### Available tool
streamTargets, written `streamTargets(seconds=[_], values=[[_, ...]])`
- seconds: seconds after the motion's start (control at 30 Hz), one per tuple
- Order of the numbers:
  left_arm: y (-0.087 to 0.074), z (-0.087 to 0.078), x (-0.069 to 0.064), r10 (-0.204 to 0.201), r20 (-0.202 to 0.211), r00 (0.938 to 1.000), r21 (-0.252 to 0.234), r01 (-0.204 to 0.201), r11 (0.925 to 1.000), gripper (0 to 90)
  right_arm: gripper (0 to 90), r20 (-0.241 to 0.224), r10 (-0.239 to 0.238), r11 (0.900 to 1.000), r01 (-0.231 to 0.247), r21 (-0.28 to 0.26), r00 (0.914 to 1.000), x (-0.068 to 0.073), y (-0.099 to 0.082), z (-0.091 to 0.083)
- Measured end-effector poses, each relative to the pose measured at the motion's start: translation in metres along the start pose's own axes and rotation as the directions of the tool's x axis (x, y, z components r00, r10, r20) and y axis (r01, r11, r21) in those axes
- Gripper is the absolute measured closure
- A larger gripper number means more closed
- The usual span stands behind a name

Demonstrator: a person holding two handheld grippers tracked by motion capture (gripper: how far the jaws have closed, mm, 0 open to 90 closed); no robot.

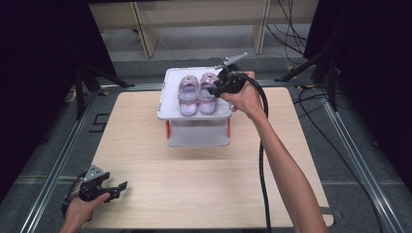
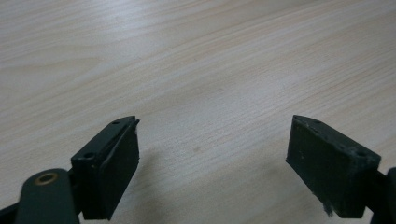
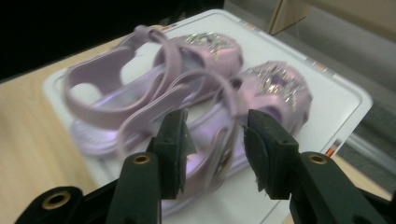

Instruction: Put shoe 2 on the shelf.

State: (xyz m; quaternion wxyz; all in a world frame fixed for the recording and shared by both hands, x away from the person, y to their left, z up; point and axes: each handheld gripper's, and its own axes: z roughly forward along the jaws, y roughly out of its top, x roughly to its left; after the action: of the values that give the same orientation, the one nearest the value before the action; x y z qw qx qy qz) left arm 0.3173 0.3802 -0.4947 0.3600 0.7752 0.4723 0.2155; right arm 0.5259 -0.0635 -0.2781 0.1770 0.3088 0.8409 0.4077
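Observation:
A pair of small lilac sandals stands side by side on the top of a white two-tier rack (image 1: 168,109) at the far middle of the table. The left sandal (image 1: 188,94) and the right sandal (image 1: 206,99) point their glittery toes away from me. My right gripper (image 1: 213,90) reaches onto the right sandal from the right. In the right gripper view its jaws (image 3: 215,140) stand apart, open, with that sandal's (image 3: 275,86) side wall between them and a gap at the pads. My left gripper (image 1: 120,189) rests open and empty at the table's near left corner, jaws (image 2: 212,154) wide over bare wood.
The light wooden table (image 1: 194,170) lies between the rack and the near edge. The rack has a lower shelf (image 1: 198,136) and orange posts. The right gripper's black cable (image 1: 262,160) trails down along the forearm. Dark frame legs and cables stand beyond the table.

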Motion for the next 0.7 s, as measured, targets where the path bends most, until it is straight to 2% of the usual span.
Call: streamTargets(seconds=[0.03, 0.07, 0.1, 0.13, 0.17, 0.2, 0.27, 0.37, 0.4, 0.43, 0.47, 0.6, 0.67, 0.7], values=[[0.000, 0.000, 0.001, 0.008, 0.001, 1.0000, 0.006, -0.008, 1.0000, 16.4, 58.6, -0.007, 0.025, 0.9997, -0.025, 0.007, 0.9997, 0.002, -0.002, -0.003], [0.000, 0.000, 0.001, 0.008, 0.001, 1.0000, 0.006, -0.008, 1.0000, 16.3, 58.6, -0.007, 0.025, 0.9997, -0.025, 0.007, 0.9997, 0.002, -0.002, -0.003], [-0.001, 0.000, -0.001, -0.011, 0.001, 0.9999, -0.003, 0.011, 0.9999, 16.3, 58.7, -0.027, -0.001, 0.9998, 0.001, -0.018, 0.9996, 0.004, -0.008, -0.011], [0.000, -0.002, 0.002, 0.021, -0.001, 0.9998, 0.027, -0.021, 0.9994, 16.4, 58.6, -0.031, 0.016, 0.9996, -0.016, -0.021, 0.9994, 0.006, -0.010, -0.013], [0.000, -0.002, 0.002, 0.021, -0.001, 0.9998, 0.027, -0.021, 0.9994, 16.4, 58.6, -0.031, 0.016, 0.9996, -0.016, -0.021, 0.9994, 0.006, -0.010, -0.013], [-0.001, -0.001, 0.001, 0.006, -0.003, 1.0000, 0.015, -0.006, 0.9999, 16.3, 58.0, -0.062, 0.021, 0.9994, -0.022, -0.025, 0.9979, 0.009, -0.015, -0.024], [-0.001, 0.001, -0.001, -0.021, -0.002, 0.9998, 0.001, 0.021, 0.9998, 16.4, 57.8, -0.068, 0.003, 0.9995, -0.005, -0.030, 0.9977, 0.012, -0.018, -0.031], [-0.001, 0.001, -0.001, -0.018, -0.001, 0.9998, -0.001, 0.018, 0.9998, 16.4, 57.8, -0.092, 0.010, 0.9998, -0.012, -0.016, 0.9957, 0.018, -0.022, -0.036], [-0.001, 0.001, -0.001, -0.014, 0.000, 0.9999, -0.003, 0.014, 0.9999, 16.4, 57.7, -0.116, 0.006, 0.9997, -0.009, -0.025, 0.9932, 0.025, -0.028, -0.042], [0.000, 0.000, 0.002, 0.023, -0.002, 0.9997, 0.008, -0.023, 0.9997, 16.4, 57.6, -0.128, 0.004, 0.9998, -0.007, -0.019, 0.9918, 0.026, -0.030, -0.044], [0.000, 0.000, 0.003, 0.034, -0.001, 0.9994, 0.009, -0.034, 0.9994, 16.3, 57.5, -0.138, 0.005, 0.9997, -0.008, -0.024, 0.9904, 0.029, -0.034, -0.045], [-0.001, -0.001, 0.000, 0.000, -0.013, 0.9999, 0.020, 0.000, 0.9998, 16.3, 56.6, -0.154, -0.007, 0.9999, 0.005, -0.015, 0.9881, 0.037, -0.045, -0.048], [0.000, 0.000, 0.003, 0.034, -0.002, 0.9994, 0.006, -0.034, 0.9994, 16.3, 55.5, -0.165, 0.001, 1.0000, -0.002, -0.004, 0.9863, 0.045, -0.058, -0.048], [0.000, 0.000, 0.003, 0.034, -0.002, 0.9994, 0.006, -0.034, 0.9994, 16.4, 55.0, -0.162, 0.007, 1.0000, -0.007, 0.002, 0.9868, 0.048, -0.064, -0.048]])
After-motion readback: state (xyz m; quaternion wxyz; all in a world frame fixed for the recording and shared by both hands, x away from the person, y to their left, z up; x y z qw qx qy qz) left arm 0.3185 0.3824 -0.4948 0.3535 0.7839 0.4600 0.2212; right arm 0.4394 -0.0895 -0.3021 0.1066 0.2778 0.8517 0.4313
